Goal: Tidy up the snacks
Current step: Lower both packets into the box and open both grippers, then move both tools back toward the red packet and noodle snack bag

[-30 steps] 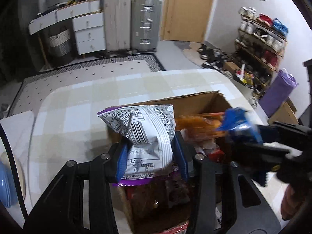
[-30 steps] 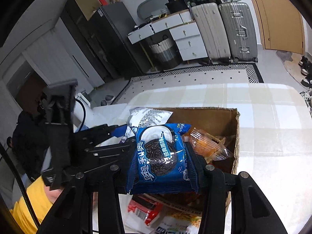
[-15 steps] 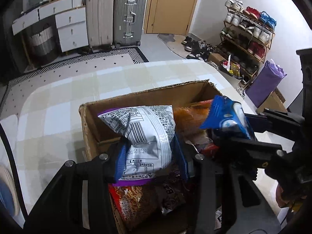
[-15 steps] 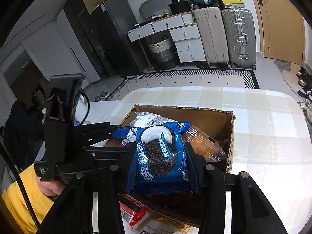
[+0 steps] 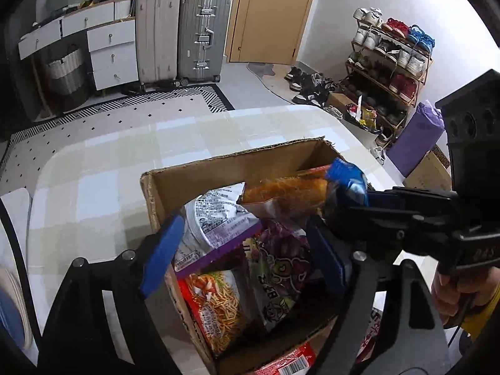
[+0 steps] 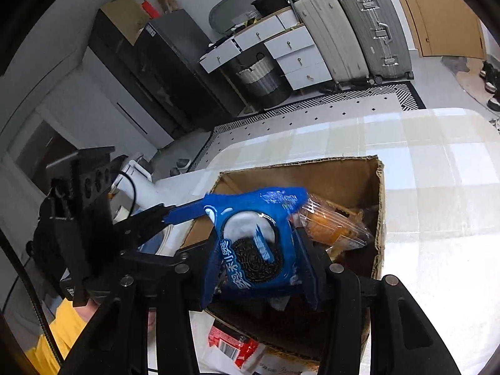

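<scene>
left claw (image 5: 243, 250): spread wide, empty, over box (image 5: 237, 165) | right claw (image 6: 259, 250): clamping cookie pack (image 6: 253, 243) (blue) above box

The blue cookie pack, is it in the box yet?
Not yet. The right gripper holds the blue cookie pack above the cardboard box.

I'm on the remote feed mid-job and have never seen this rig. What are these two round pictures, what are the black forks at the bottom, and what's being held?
No robot arm here: a person holds a handheld gripper in each hand, each carrying a fisheye camera looking along its jaws.

One picture is from the left gripper. Its jaws stand open and empty over a cardboard box of snack bags on a checked table; a white and purple bag lies in the box below them.

The other is from the right gripper, shut on a blue cookie pack above the same box. Each gripper also shows in the other's picture.
</scene>
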